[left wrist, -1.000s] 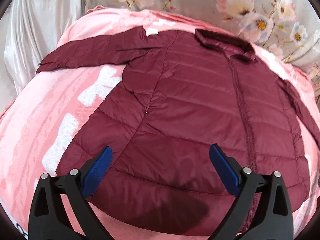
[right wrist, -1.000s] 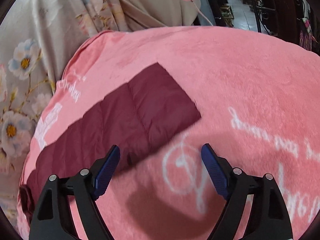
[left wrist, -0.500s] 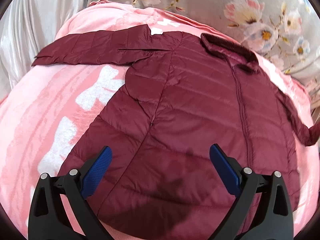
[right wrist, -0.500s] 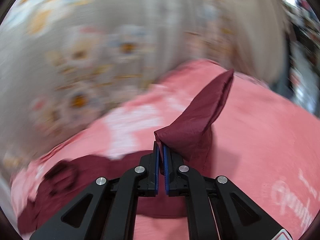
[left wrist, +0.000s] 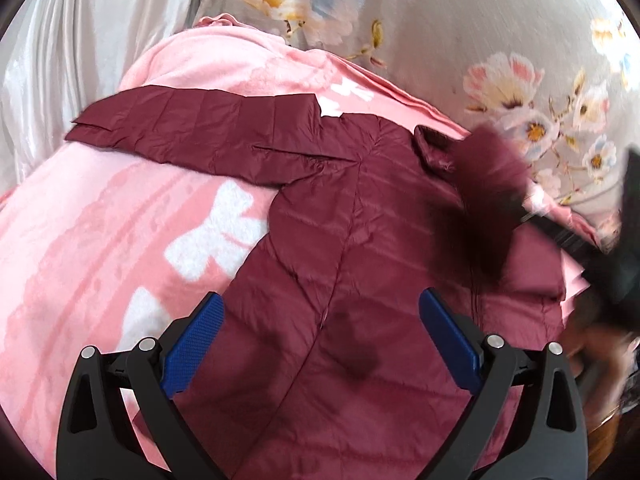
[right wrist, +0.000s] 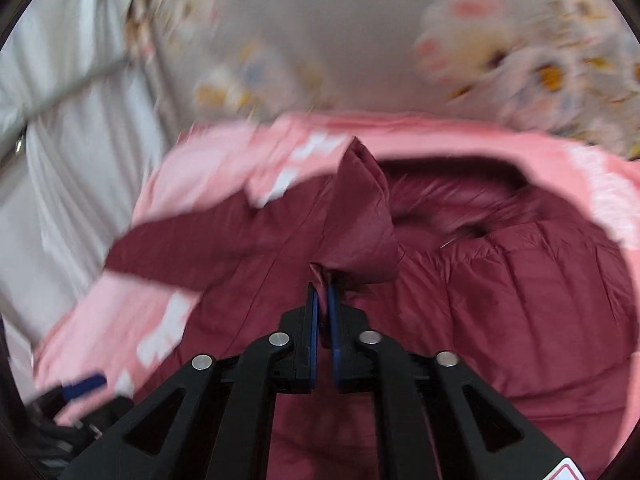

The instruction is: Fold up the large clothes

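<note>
Pink blanket (left wrist: 100,240) under maroon jacket (left wrist: 360,280); right tongs (right wrist: 323,300) clenched on sleeve (right wrist: 360,216), left tongs (left wrist: 320,336) released. Folding barely begun.

Pink plush blanket (left wrist: 100,240) spread wide over the surface, nap soft, with white blotchy lettering or motifs (left wrist: 216,236) printed across it, unreadable at this angle; its far edge (left wrist: 216,22) rumpled into a small ridge; behind it a grey floral fabric (left wrist: 460,16) with pale pink, blue and yellow blossoms, filling the upper background; to the left a glossy white satin-like cloth (left wrist: 80,36) hanging in vertical folds; right wrist view blurred, same pink blanket (right wrist: 104,332), floral fabric (right wrist: 340,40) and white cloth (right wrist: 80,160) discernible.
</note>
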Action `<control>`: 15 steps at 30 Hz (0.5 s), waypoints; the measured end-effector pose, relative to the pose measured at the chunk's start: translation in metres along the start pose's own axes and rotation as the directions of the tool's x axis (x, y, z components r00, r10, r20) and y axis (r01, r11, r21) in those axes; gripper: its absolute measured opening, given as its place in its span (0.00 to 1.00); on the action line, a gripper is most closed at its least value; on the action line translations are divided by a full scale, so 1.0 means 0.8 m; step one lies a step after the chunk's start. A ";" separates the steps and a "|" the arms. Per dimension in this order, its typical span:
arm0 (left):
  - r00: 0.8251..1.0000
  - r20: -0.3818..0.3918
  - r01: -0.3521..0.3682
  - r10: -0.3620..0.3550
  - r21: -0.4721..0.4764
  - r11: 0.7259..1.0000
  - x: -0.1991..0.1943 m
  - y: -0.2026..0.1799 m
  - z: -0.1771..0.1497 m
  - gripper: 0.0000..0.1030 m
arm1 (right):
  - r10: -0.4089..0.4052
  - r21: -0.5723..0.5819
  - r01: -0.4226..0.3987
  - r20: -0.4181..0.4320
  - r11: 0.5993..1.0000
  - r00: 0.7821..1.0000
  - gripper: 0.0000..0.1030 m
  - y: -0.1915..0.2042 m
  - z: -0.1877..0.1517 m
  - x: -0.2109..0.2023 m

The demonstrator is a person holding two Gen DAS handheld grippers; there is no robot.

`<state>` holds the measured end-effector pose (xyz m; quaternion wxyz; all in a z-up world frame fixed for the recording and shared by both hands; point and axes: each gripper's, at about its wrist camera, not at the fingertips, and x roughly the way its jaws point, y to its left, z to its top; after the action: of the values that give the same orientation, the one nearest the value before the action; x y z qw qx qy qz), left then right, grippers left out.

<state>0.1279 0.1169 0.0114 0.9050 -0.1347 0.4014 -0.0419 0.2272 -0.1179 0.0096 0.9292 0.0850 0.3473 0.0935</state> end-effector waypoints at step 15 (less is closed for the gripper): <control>0.940 -0.133 0.268 -0.315 -0.287 0.920 0.161 -0.003 0.036 0.92 | -0.176 0.465 0.117 0.086 0.877 0.981 0.53 -0.215 -0.094 -0.130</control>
<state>0.2358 0.0972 -0.0615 0.8232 -0.3084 0.4573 -0.1345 0.1203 -0.3015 -0.0190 0.9072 0.2808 0.3060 -0.0672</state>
